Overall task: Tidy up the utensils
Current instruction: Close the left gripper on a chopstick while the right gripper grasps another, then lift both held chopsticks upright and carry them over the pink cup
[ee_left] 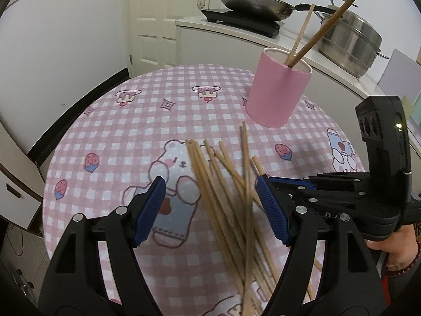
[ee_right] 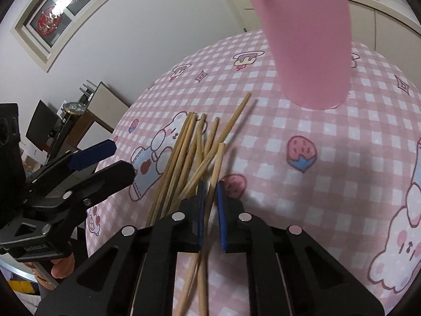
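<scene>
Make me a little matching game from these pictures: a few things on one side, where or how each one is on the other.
Things:
1. pink cup
2. right gripper
3. left gripper
4. frying pan

States:
A. jaws wide open over the chopstick pile
B. on the cooktop
C. closed on one chopstick
D. holds two chopsticks

Pairs: 1-D, 2-C, 3-A, 4-B

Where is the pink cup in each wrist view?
Left wrist view: pink cup stands upper right of centre, two chopsticks in it.
Right wrist view: pink cup at top, right of centre, rim near the edge.
Shared landmark: loose chopstick pile before it.
</scene>
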A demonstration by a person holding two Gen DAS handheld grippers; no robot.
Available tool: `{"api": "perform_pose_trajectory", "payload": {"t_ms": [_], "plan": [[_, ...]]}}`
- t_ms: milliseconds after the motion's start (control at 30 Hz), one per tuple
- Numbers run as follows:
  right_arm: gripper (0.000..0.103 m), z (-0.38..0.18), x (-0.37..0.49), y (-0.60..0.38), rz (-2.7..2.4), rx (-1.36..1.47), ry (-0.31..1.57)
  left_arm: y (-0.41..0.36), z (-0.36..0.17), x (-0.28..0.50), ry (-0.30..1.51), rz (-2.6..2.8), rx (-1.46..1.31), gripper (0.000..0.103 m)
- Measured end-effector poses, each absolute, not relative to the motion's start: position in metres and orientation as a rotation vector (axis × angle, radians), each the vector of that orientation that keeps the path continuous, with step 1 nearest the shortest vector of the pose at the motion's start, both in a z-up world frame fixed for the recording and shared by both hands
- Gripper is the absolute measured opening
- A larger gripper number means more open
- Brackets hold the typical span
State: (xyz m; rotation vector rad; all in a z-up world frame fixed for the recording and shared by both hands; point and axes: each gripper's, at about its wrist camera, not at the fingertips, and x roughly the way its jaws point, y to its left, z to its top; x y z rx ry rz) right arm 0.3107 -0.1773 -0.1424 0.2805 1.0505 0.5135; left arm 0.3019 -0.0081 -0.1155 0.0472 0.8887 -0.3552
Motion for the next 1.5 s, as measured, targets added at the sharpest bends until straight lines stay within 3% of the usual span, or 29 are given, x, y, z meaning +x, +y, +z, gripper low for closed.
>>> {"api": "perform_pose_trajectory", "payload": {"t_ms": [100,233,667,733,800,1100,1500], "plan": [[0.007,-0.138,0.309,-0.191,0.497,0.284,1.038,-0.021,-0.119,0.309,0.904,-0.372,0.061,0.07],[0.007,-0.134,0.309,-0.214,0.465,0.3,1.021,-0.043,-0.128,0.329,0.958,-0.392,0.074,0.042],[0.007,-0.132,0.314,-0.25,0.455,0.332,1.0,-0.094,-0.149,0.37,1.032,-0.353,0.196,0.032],[0.007,-0.131,0.315,-0.252,0.453,0.332,0.996,-0.094,-0.154,0.371,1.044,-0.346,0.201,0.012],[0.007,-0.13,0.313,-0.254,0.451,0.331,0.992,-0.094,-0.155,0.371,1.044,-0.339,0.197,0.006],[0.006,-0.096,0.299,-0.256,0.451,0.314,0.929,-0.073,-0.107,0.333,0.921,-0.358,0.165,0.006],[0.004,-0.008,0.263,-0.244,0.459,0.213,0.755,-0.044,0.008,0.262,0.66,-0.381,0.118,0.006]]}}
